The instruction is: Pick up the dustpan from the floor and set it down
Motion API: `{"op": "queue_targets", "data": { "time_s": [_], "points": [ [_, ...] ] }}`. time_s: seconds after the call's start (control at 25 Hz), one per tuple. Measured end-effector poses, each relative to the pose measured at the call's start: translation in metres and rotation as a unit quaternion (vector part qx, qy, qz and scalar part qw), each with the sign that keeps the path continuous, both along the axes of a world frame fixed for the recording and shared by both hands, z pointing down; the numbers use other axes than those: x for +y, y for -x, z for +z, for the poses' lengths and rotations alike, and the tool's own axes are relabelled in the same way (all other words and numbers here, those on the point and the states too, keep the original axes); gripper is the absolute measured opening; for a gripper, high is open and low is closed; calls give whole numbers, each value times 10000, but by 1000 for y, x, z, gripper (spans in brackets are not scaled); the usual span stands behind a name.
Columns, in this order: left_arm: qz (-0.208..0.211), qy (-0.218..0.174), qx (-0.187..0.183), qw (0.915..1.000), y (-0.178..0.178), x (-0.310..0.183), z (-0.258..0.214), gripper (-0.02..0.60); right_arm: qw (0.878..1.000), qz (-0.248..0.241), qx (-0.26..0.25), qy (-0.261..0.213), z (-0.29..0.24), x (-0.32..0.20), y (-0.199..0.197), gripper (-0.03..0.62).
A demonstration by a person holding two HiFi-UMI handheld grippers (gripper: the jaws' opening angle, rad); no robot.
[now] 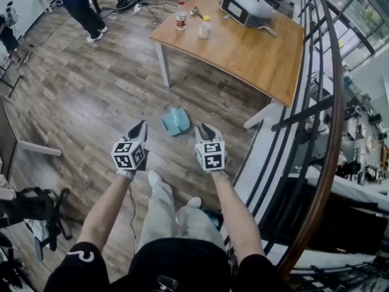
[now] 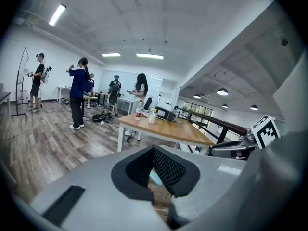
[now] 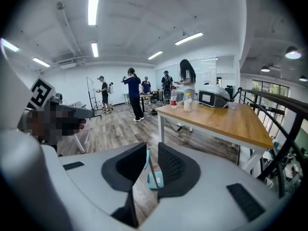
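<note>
The dustpan (image 1: 176, 121) lies on the floor (image 1: 85, 102) near the table (image 1: 243, 47), beyond the left gripper (image 1: 141, 126) and right gripper (image 1: 205, 128), both held clear above it, jaws narrowly apart and empty, apparently because neither is gripping it now.

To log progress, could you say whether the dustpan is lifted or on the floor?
On the floor: the dustpan lies there untouched.
</note>
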State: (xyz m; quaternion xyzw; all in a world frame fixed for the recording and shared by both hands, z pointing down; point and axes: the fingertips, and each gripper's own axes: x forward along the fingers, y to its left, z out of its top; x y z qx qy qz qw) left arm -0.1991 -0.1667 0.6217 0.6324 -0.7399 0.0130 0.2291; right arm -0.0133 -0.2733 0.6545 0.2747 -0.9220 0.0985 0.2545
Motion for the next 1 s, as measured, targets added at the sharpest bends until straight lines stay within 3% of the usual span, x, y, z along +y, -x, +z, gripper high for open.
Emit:
{"op": "queue_targets", "data": {
  "time_s": [0.48, 0.76, 1.0],
  "points": [
    [437, -289, 252, 9983, -90, 38, -98, -3, 9979, 367, -531, -8, -96, 34, -91, -3],
    [619, -484, 529, 9955, -119, 56, -133, -3, 9980, 39, -634, 10, -132, 60, -99, -5],
    [693, -364, 240, 9966, -132, 72, -144, -3, 9973, -214, -677, -207, -158, 72, -103, -5]
  ]
}}
